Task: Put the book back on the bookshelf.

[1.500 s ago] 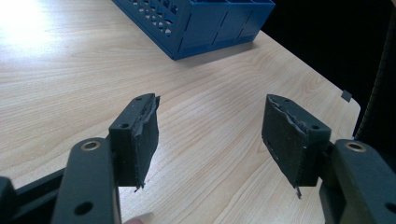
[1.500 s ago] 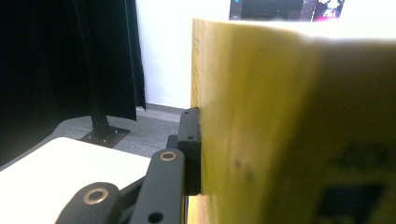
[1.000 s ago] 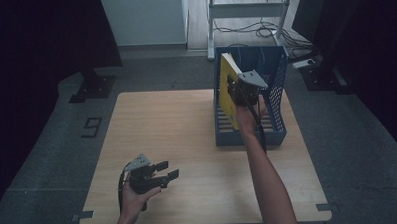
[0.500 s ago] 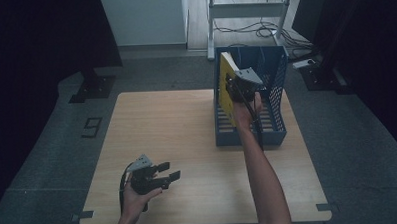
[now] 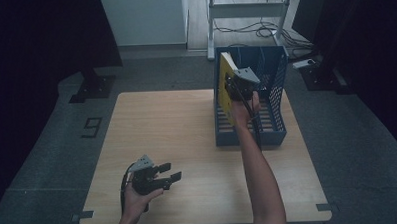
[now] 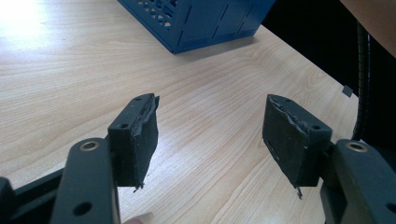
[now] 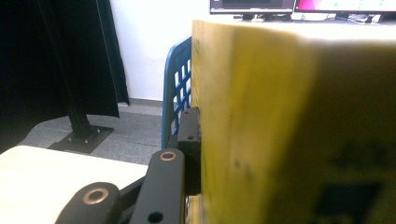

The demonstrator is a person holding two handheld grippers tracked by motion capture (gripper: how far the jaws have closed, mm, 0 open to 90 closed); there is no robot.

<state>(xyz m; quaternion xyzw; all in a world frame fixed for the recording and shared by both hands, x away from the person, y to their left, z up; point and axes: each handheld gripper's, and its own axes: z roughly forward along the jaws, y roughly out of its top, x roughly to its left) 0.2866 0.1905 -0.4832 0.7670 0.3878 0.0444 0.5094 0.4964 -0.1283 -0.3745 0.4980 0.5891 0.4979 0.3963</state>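
While the left gripper rests with jaws wide apart at the near left, the right gripper clamps the yellow box upright, probably partly inside the blue crate far right.

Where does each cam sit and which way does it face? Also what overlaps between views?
High view: fixed above the person's side, looking forward and down on the wooden table; both forearms, left hand-held gripper, right hand-held gripper.
Left gripper view: rides the left hand-held gripper, looking across the tabletop; open jaws, a fingertip.
Right gripper view: rides the right hand-held gripper, shut on the yellow book; one jaw shows.
Shared: blue rack appears in all three.
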